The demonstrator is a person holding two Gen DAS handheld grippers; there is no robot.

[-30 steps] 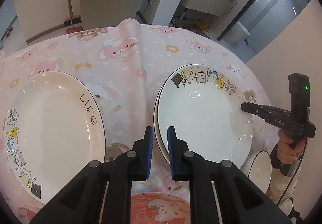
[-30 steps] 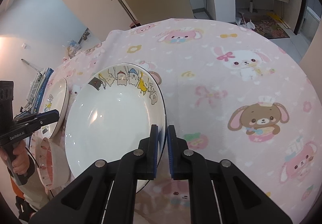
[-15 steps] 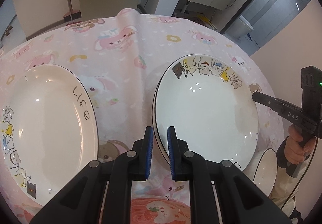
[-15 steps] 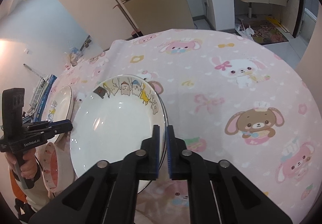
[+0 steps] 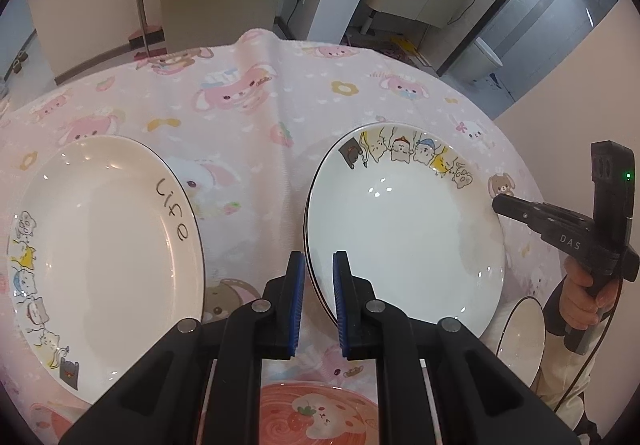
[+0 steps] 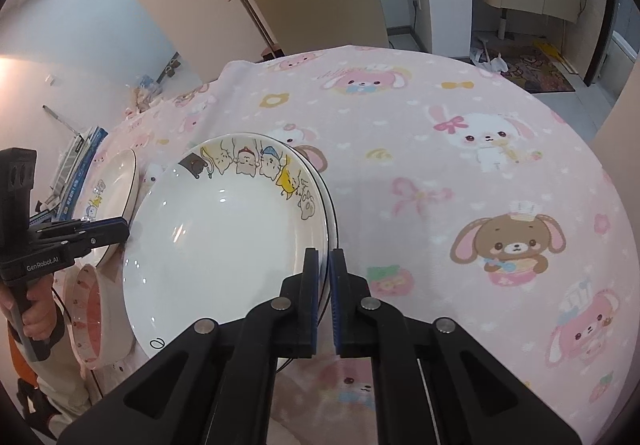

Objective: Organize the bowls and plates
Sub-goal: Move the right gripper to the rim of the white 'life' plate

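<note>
Here, you hold a claw in each hand over a round table (image 5: pixel 248 101) covered with a pink cartoon-animal cloth. Your left claw (image 5: pixel 317 265) is clenched on the near left rim of a white plate (image 5: pixel 404 229) with cartoon animals along its far edge. Your right claw (image 6: pixel 325 265) is clenched on the same plate's right rim, so both grip it from opposite sides. A second plate (image 6: pixel 330 213) lies directly beneath, its dark-lined rim showing at the edge; whether the gripped plate is touching it cannot be told.

In the left wrist view, a third plate (image 5: pixel 104 245), white with the word "Life" and small animals, lies flat to the left, apart from the stack. A pink bowl (image 5: pixel 320 415) with a strawberry pattern sits nearest you, below the left claw. A small white bowl (image 5: pixel 522 333) with a dark rim stands at the table's near right edge.
</note>
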